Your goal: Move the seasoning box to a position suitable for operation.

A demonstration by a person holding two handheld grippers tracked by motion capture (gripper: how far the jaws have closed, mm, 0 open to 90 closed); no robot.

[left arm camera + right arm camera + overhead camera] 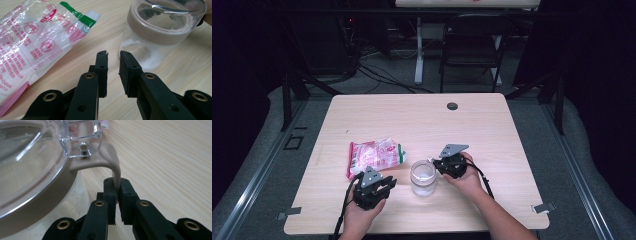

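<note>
Clear plastic, the jar [423,177] stands near the table's [492,130] near edge, between both grippers. The right gripper [117,192] pinches the beige latch tab [113,167] on its lid. The left gripper [113,67], jaws slightly apart, holds nothing, the printed bag [32,42] to its left.

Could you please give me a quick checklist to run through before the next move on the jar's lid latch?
1. Right claw pinches the beige latch tab: ok.
2. Lid seated on the jar: ok.
3. Left claw empty, jaws slightly apart, short of the jar: ok.
4. Jar braced against tipping: not ok.
5. Bag apart from the jar: ok.
6. Latch already released: cannot tell.
</note>
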